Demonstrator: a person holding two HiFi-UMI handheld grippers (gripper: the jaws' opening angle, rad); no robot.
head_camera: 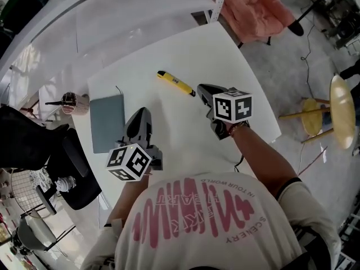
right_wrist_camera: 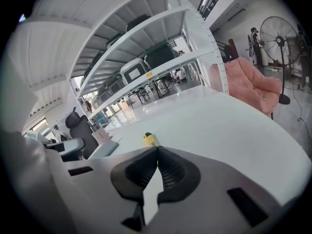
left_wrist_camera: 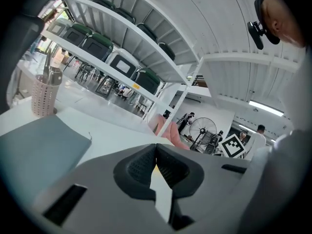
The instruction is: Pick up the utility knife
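Utility knife (head_camera: 175, 83) just beyond right gripper (head_camera: 201, 89)

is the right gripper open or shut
Shut and empty: the right gripper has its jaws meeting at the tips; the utility knife lies on the table beyond.

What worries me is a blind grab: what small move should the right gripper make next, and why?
Probably open the right gripper: its jaws are shut, and the knife lies untouched on the table just ahead.

Utility knife (head_camera: 176, 83): yellow with black ends. Table (head_camera: 185, 49): white; pad (head_camera: 107, 122): grey-blue. Armchair (head_camera: 256, 7): pink; pen cup (left_wrist_camera: 43, 99): pink, dotted.
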